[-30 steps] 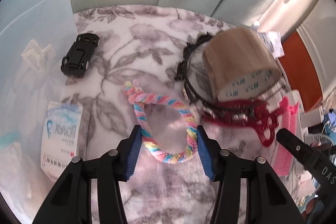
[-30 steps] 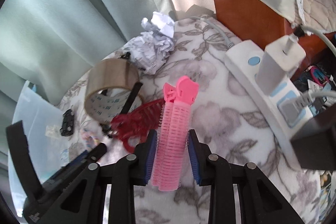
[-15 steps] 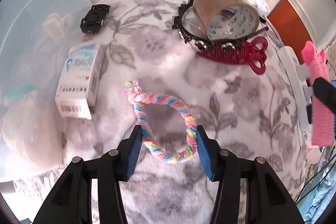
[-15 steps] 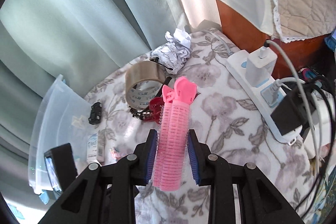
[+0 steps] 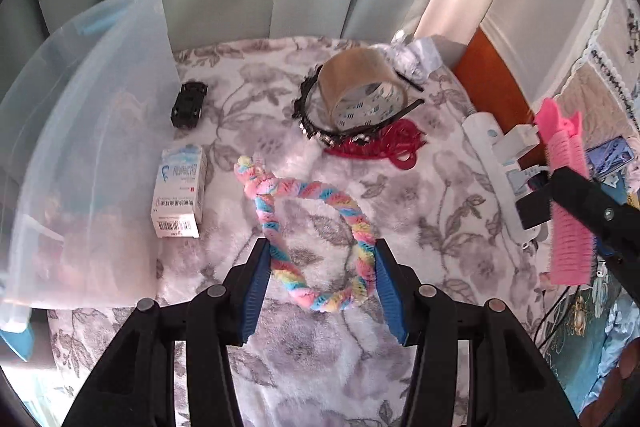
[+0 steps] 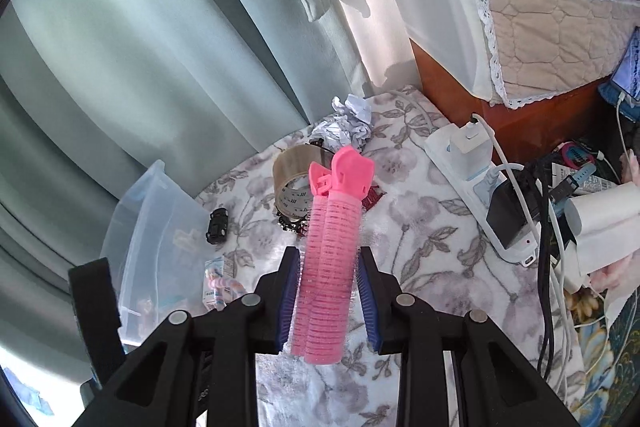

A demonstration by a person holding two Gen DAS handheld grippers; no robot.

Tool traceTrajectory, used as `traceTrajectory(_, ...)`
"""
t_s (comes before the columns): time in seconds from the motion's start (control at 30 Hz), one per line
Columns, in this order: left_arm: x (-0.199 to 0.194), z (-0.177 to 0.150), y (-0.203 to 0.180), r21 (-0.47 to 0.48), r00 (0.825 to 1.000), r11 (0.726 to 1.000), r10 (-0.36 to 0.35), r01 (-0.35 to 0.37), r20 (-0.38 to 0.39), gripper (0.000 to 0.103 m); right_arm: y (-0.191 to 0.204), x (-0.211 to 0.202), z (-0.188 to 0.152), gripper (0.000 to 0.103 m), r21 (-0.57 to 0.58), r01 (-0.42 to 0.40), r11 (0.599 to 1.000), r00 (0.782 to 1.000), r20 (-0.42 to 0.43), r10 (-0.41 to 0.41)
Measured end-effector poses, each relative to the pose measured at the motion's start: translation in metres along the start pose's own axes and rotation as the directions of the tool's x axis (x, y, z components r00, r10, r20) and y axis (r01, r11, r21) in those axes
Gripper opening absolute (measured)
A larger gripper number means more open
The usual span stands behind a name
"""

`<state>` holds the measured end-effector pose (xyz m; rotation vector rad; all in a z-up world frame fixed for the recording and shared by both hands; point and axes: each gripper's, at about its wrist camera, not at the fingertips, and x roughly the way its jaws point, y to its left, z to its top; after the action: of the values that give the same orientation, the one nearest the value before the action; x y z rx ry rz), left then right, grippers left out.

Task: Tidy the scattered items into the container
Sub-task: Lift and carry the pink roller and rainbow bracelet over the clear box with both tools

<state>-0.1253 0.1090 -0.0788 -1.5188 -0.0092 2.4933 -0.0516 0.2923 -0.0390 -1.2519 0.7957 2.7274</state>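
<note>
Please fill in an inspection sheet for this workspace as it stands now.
Surface: floral blanket, soft, mostly uncovered.
Job's things: clear container at left; toy car, medicine box, tape roll, black headband, red hair clip, crumpled paper lying out.
Clutter: power strip with chargers.
Grippers: left gripper holds the braided ring; right gripper holds the pink hair roller.
Cables: tangled at the right edge.
Surroundings: green curtain, wooden cabinet.
</note>
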Motion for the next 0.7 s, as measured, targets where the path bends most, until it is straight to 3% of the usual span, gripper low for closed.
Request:
traceTrajectory(0.13,-0.046,0.012,0.003,-0.001,0.994,1.000,-0.030,0.030,0.108,0.052,0.012,-0.023,0.005,0.031,-0.002,-0.038,0.999,0.998,0.046,0.038)
traceTrajectory(0.37,-0.112,0.024,0.032,-0.037,0.966,0.998,-0.045,0.056,0.255,0.052,0.059,-0.051,0.009,0.031,-0.078,-0.089,0.993,0.989,0.113,0.097)
traceTrajectory(0.7,-0.136,0.008,0.099,-0.161,0.950,0.986,-0.001,0.053,0.311,0.053,0.127,-0.039,-0.012,0.031,-0.213,-0.113,0.970,0.990,0.056,0.127)
